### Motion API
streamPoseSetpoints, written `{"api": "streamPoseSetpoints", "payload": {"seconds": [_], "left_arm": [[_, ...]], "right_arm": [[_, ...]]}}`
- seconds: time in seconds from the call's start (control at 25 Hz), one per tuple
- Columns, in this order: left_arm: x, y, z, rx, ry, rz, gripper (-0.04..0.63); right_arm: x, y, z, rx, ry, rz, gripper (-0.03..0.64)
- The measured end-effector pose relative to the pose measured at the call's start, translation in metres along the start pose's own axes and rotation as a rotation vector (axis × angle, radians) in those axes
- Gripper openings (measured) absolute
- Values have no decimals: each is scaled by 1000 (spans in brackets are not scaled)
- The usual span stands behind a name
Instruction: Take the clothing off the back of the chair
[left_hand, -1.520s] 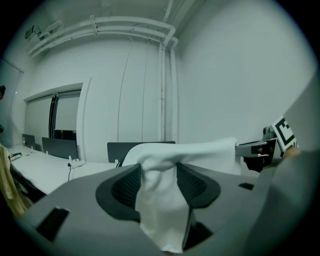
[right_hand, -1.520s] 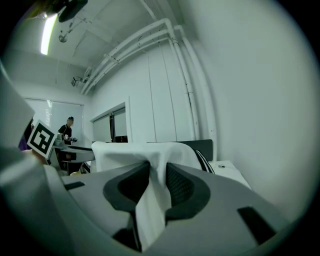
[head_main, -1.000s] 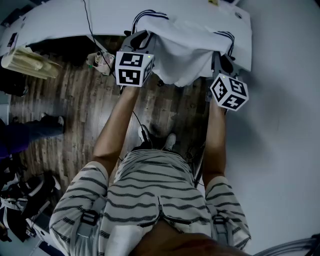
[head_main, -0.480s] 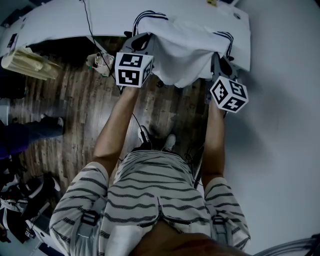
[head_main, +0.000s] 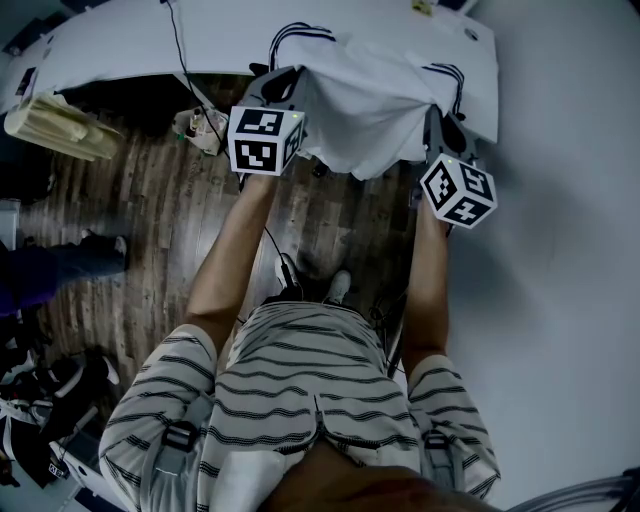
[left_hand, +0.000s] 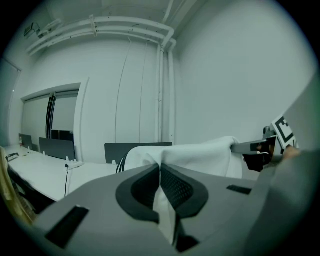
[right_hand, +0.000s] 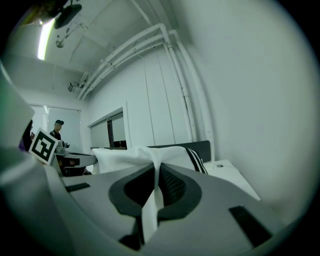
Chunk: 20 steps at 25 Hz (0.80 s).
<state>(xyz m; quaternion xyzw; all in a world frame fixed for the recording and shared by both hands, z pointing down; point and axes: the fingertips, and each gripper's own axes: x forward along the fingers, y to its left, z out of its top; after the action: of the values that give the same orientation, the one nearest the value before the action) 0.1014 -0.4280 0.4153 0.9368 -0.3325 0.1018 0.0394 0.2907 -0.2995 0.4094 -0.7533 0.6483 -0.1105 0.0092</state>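
Nearest, a striped shirt (head_main: 310, 390) is seen, with both forearms stretched forward over the wooden floor (head_main: 170, 200). The left gripper (left_hand: 160, 174) is clamped on the left edge of the white clothing (head_main: 365, 110), a fold of cloth pinched between its closed jaws. The right gripper (right_hand: 156, 176) is likewise closed on the right edge. The clothing, trimmed with dark stripes, is held spread between them, its far part seen against the white counter (head_main: 130, 45).

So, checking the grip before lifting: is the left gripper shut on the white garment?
Shut on it. On the left gripper, the pads meet with a fold of the white garment pinched between them.
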Motion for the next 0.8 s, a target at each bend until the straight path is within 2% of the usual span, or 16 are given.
{"api": "streamPoseSetpoints", "payload": {"seconds": [0.8], "left_arm": [[-14, -1, 32, -12, -71, 0, 29]], "right_arm": [[-6, 8, 28, 0, -54, -13, 27]]}}
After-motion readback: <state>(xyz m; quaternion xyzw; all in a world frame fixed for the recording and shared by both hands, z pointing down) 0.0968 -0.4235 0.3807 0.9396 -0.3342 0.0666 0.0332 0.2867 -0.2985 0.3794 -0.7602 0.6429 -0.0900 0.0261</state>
